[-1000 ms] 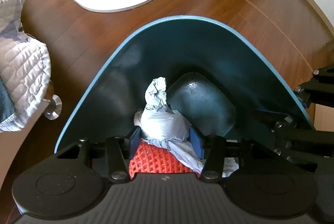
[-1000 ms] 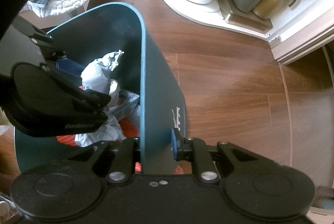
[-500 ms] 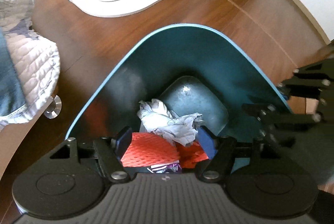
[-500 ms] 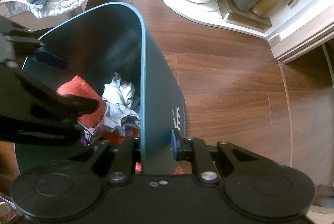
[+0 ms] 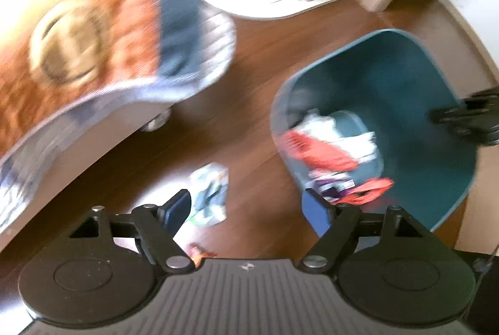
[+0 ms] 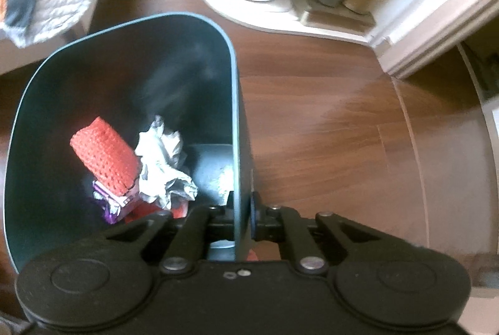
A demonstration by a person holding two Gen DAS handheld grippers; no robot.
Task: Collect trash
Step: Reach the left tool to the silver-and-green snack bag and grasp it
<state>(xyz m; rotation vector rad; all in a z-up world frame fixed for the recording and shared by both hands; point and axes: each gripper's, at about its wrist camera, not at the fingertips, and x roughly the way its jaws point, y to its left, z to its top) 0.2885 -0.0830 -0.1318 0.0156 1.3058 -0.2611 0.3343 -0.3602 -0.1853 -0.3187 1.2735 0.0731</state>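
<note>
Fingers first: my left gripper has just been opening and now stands wide with nothing between its blue pads. A second ago those pads squeezed a crumpled paper wad over the bin; half a second ago the wad already lay loose inside. Now the bin has slid off to my two o'clock and bare floor shows between the pads, so I have swung clear of the rim.

My right gripper is pinched nearly shut on the bin's wall, one pad inside, one outside, as it was in both earlier looks. It holds the bin steady.

Outward from there: the wad sits at the bottom, touching a red mesh piece at its nine o'clock, with a purple wrapper beneath them. That drop is done.

Ahead of my left pads, at about eleven o'clock, a crumpled printed scrap lies on the floor, apart from the bin. A small orange bit peeks out just over my housing; blur keeps me from saying what it is. I judge the scrap is my next pickup, and my open pads already suit it. A quilted blanket fills ten o'clock, blurred.
</note>
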